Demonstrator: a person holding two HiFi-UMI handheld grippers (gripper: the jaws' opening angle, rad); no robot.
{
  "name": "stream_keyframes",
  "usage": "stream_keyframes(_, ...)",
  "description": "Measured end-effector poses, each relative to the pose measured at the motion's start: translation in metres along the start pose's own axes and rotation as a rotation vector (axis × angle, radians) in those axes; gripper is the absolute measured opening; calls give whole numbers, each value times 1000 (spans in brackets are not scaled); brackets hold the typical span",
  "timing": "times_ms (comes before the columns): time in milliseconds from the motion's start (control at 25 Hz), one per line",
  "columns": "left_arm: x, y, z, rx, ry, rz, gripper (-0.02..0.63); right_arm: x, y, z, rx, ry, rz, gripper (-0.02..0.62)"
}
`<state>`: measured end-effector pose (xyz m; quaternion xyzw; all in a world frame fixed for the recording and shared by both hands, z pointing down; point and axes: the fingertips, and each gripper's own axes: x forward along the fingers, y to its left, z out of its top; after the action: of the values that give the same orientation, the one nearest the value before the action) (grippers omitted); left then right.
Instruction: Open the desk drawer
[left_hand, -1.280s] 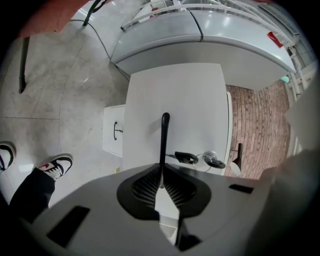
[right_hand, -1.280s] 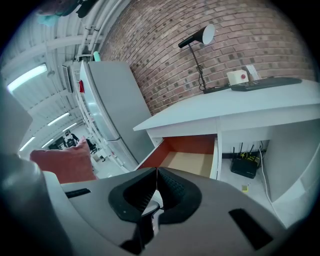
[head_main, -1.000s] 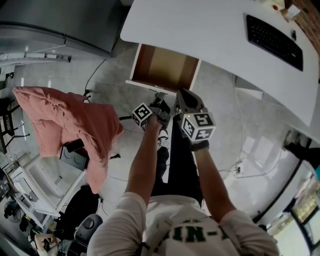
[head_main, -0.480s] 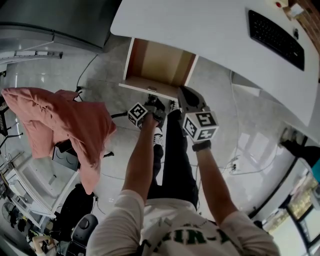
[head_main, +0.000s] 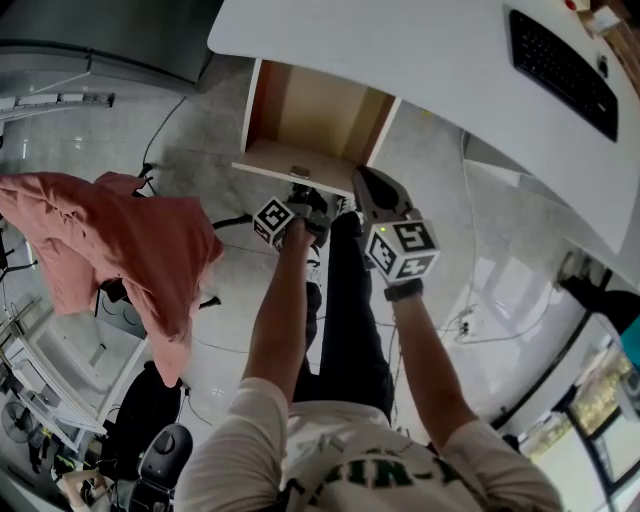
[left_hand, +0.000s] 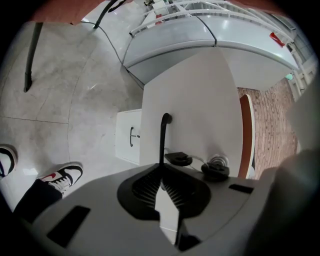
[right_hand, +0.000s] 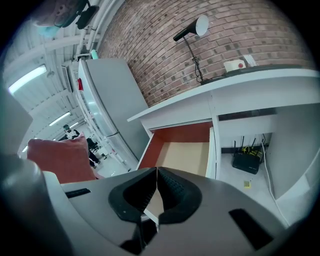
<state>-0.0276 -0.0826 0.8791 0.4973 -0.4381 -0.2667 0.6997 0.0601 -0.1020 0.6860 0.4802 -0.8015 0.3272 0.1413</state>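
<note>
- Standing pulled well out from under the white surface (head_main: 400, 50), the desk drawer (head_main: 315, 120) shows its wooden bottom; the opening looks done.
- Left gripper (left_hand: 161, 170): fingers pressed together on nothing, clear of the drawer handle (left_hand: 131, 136).
- Right gripper (right_hand: 156, 171): fingers likewise together and empty, pointed at the drawer.
- What is left, by my judgement: little or nothing beyond backing away.

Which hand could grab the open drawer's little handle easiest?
Probably left: the left gripper sits right before the small metal handle of the open wooden drawer; the right gripper is off by its corner. Both are shut.
</note>
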Motion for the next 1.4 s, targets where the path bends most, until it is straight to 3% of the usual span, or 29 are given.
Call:
stream_keyframes(360, 3, 2, -1, 26, 20, -10, 12, 5, 6, -1, -8, -3, 31, 5)
stream_keyframes(720, -14, 3, -3, 83, 44, 96, 36, -2, 11, 0, 1, 5, 34, 5)
stream_keyframes(840, -26, -1, -2, 125, 60, 139, 75, -5, 12, 7, -2, 2, 29, 5)
stream_keyframes(1160, -89, -22, -1, 262, 125, 238, 75, -29, 27, 15, 10, -1, -2, 5)
stream_keyframes(1280, -107, -38, 1, 314, 141, 254, 75, -41, 37, 22, 4, -6, -4, 5)
stream_keyframes(1400, -122, -72, 0, 375, 166, 217, 75, -56, 49, 32, 3, -17, -12, 5)
